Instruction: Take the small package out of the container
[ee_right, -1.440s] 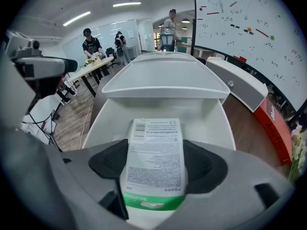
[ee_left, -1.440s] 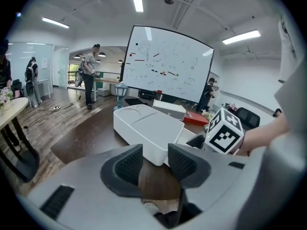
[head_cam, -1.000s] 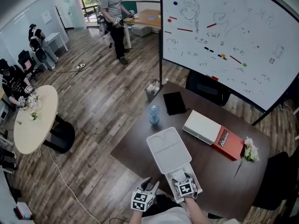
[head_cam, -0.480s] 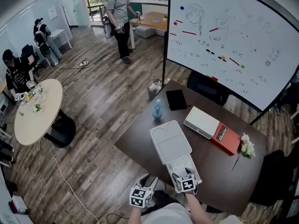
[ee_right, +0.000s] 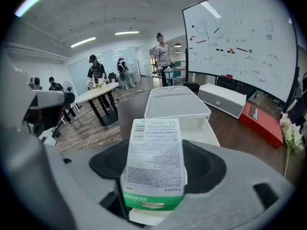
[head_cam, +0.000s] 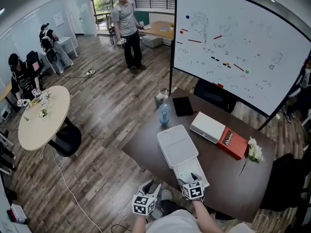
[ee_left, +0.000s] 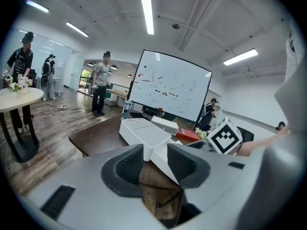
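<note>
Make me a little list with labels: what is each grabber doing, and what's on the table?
right gripper: shut on the small package, over the container's near end
left gripper: open, nothing between its jaws, just off the table
container: white, lid open
small package: printed white label, green end
also on table: water bottle, white box, red box, flowers

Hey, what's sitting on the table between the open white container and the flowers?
The red box lies between the container and the flowers. The head view shows it.
</note>
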A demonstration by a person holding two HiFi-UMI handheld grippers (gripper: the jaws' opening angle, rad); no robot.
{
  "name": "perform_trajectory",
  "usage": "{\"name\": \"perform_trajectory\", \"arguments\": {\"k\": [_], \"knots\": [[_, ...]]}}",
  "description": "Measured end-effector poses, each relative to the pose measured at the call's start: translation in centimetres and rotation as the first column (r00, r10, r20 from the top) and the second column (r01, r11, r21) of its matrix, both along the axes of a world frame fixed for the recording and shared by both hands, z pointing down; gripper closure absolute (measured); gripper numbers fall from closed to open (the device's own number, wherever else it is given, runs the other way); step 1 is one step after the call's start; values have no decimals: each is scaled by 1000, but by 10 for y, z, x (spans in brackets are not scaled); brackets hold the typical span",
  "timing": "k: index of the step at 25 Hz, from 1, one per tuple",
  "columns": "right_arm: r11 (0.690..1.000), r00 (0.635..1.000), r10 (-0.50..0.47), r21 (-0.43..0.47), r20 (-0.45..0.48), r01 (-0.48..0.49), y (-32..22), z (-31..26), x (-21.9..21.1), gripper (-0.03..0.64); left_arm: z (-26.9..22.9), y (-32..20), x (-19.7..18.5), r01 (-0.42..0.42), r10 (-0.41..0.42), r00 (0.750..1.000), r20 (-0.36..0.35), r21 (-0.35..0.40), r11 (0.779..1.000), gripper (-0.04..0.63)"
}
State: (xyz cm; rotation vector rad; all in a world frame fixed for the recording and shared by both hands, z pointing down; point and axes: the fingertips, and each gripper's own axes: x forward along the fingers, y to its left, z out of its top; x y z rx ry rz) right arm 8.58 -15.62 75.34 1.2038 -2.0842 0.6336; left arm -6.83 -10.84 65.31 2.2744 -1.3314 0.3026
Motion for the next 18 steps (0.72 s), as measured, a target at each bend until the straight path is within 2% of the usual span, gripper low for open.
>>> {"name": "perform_trajectory", "arguments": {"k": [4,9,13,18], "knots": [[998,997,56,18,49,-57,21,-4,2,264,-9,22,-1,9,-8,999,-52,30,999,448],[992,991,104,59,84,-109,25,-24,0,265,-14,26,0,11,-9,998,-63,38,999,448],[995,992,81,56,96,-86,46,-28,7,267,-9,44,22,-19,21,996,-85,21,1000,449],[994,994,58,88,95,-67,41,-34,2,267,-12,39,20,-31,33,998,-58,40,999,449]]}}
